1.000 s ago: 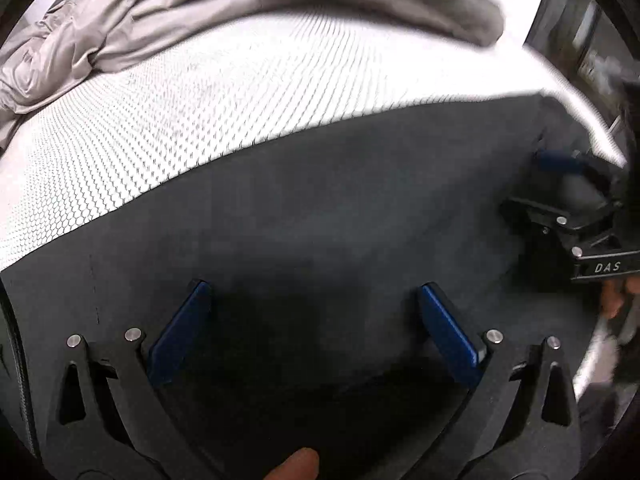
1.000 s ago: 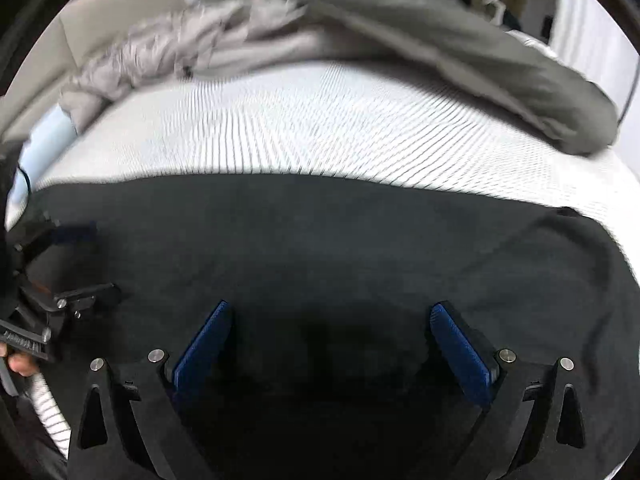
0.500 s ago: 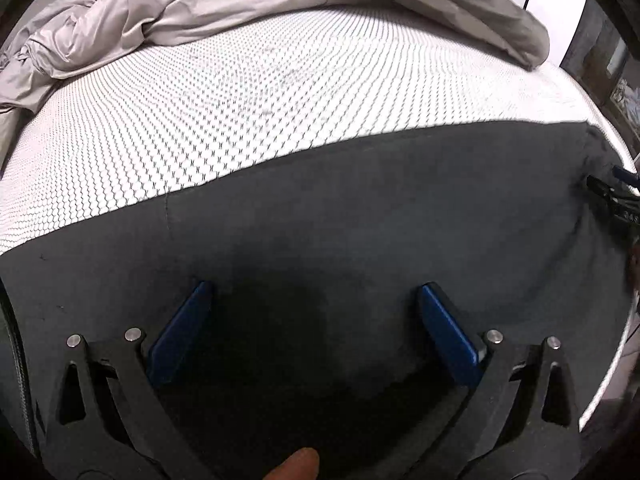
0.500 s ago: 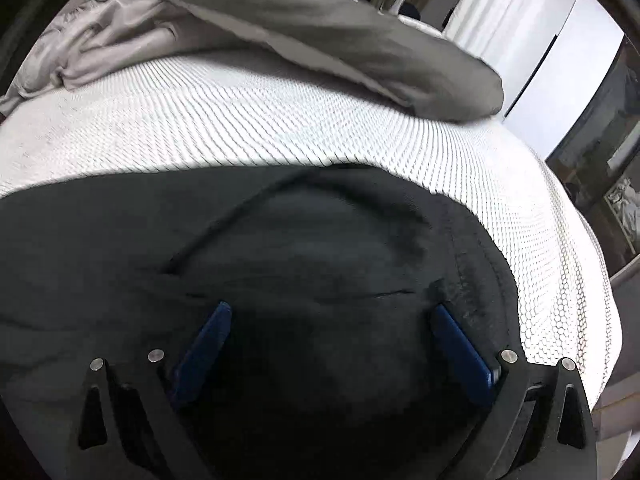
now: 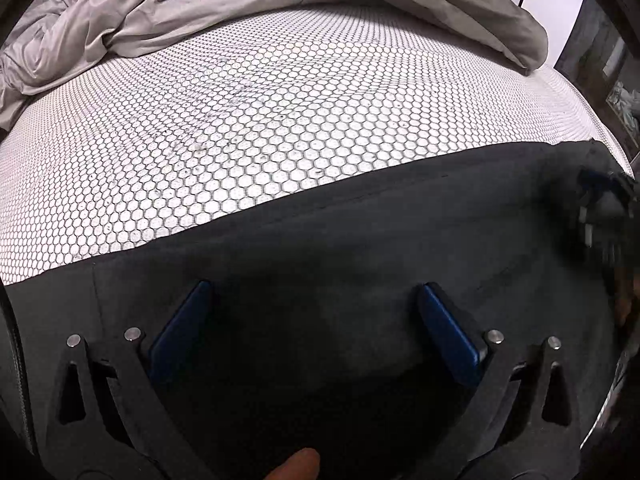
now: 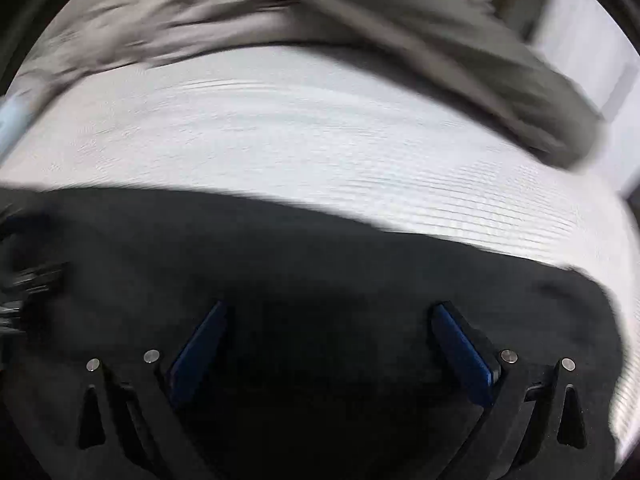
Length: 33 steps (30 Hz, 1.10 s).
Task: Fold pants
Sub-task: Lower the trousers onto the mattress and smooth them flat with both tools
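Dark pants (image 5: 340, 248) lie flat across the near part of the bed, filling the lower half of both views; they also show in the right wrist view (image 6: 300, 264). My left gripper (image 5: 316, 304) is open and empty just above the fabric. My right gripper (image 6: 332, 324) is open and empty over the pants; its view is blurred by motion. The right gripper also shows, blurred, at the right edge of the left wrist view (image 5: 604, 208), and the left gripper at the left edge of the right wrist view (image 6: 24, 288).
The white mattress with a honeycomb pattern (image 5: 260, 128) stretches behind the pants. A crumpled grey duvet (image 5: 200, 12) lies along the far side, also in the right wrist view (image 6: 360, 20). The bed's right edge and dark furniture (image 5: 600, 60) are at the far right.
My right gripper swung out to the pants' right end, then back toward the left. My left gripper stayed in place over the pants. Both stayed open.
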{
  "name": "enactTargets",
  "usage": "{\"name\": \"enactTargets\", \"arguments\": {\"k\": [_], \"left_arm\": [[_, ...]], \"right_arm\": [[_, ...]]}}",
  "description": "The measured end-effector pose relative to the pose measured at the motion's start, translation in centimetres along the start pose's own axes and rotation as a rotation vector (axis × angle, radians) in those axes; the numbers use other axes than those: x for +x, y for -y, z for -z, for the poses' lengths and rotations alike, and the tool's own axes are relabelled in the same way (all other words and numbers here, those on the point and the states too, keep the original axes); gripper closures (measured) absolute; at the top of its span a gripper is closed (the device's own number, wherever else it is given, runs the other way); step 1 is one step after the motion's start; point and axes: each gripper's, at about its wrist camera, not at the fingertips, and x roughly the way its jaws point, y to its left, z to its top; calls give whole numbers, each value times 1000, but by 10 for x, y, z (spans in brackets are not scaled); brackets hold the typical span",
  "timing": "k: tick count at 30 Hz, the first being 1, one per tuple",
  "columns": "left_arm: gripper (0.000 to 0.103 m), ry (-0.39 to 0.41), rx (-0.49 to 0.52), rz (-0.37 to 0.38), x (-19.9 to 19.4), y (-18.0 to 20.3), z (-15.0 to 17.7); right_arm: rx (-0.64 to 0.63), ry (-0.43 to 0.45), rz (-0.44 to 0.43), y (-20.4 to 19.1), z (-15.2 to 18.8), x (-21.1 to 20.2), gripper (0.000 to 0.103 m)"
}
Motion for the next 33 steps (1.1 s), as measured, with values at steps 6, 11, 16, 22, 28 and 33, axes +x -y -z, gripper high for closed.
{"name": "enactTargets", "arguments": {"k": [6, 11, 16, 22, 28, 33], "left_arm": [[1, -2, -4, 5, -10, -11, 1], [1, 51, -39, 90, -24, 0, -11], [1, 11, -44, 20, 7, 20, -17], [0, 30, -42, -6, 1, 10, -11], [3, 36, -45, -1, -26, 23, 3], [1, 92, 104, 125, -66, 69, 33]], "right_arm": [[202, 1, 25, 76, 11, 3, 3], [97, 84, -26, 35, -6, -37, 3], [-45, 19, -131, -30, -23, -4, 3], [-12, -14, 129, 32, -7, 5, 2], [162, 34, 41, 109, 20, -22, 4], [84, 93, -135, 76, 31, -65, 3]]}}
